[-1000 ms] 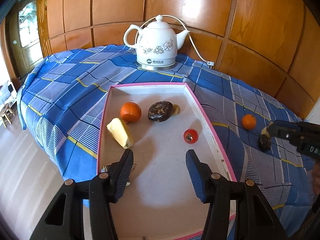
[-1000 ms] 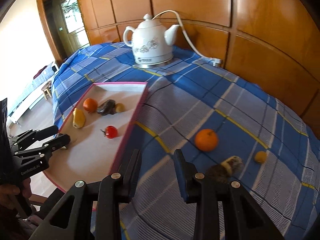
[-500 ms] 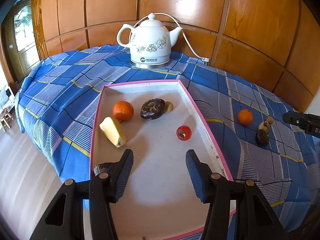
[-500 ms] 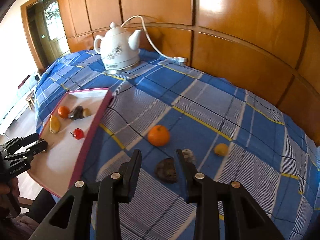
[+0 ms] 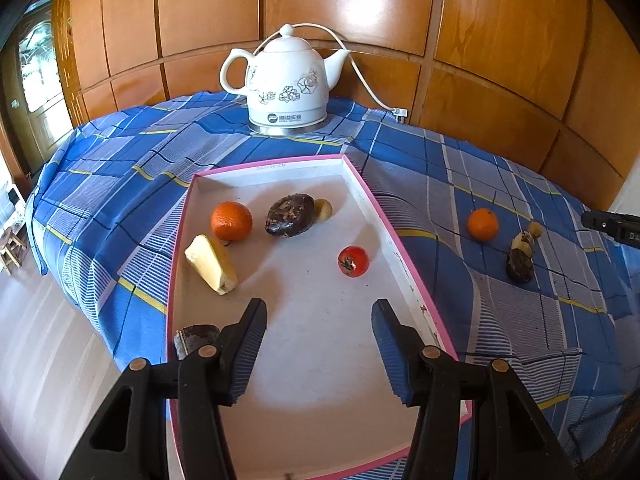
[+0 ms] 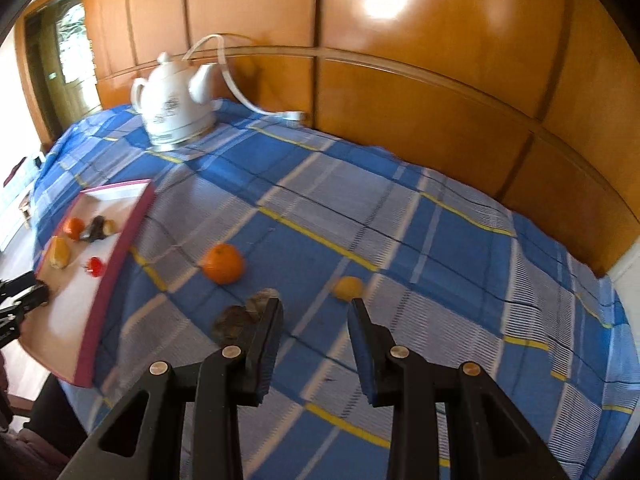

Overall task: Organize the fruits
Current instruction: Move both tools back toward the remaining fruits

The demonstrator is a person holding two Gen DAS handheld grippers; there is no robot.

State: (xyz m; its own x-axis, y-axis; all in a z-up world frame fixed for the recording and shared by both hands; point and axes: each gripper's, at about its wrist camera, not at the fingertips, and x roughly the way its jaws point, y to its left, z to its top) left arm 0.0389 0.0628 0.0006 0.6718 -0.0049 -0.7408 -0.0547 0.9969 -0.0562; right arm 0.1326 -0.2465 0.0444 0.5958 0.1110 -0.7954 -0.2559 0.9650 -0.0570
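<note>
A pink-rimmed white tray (image 5: 404,248) holds an orange (image 5: 231,221), a dark brown fruit (image 5: 291,215), a small yellowish fruit (image 5: 324,209), a red tomato (image 5: 353,261) and a pale yellow wedge (image 5: 211,264). My left gripper (image 5: 318,320) hovers open over the tray's near half with nothing between its fingers. On the blue plaid cloth to the right lie another orange (image 6: 223,264), a small yellow fruit (image 6: 349,287) and a dark brown lump (image 6: 236,318), partly hidden by a finger. My right gripper (image 6: 316,312) hangs above them, open with a narrow gap, holding nothing.
A white electric kettle (image 5: 286,88) with its cord stands at the back of the table against the wood-panelled wall. A dark piece (image 5: 196,338) lies at the tray's near left corner. The cloth (image 6: 440,240) drops off on the left and near sides.
My right gripper has swung to the right over the cloth, so the tray has slid to the left of its view. The left gripper has stayed over the tray.
</note>
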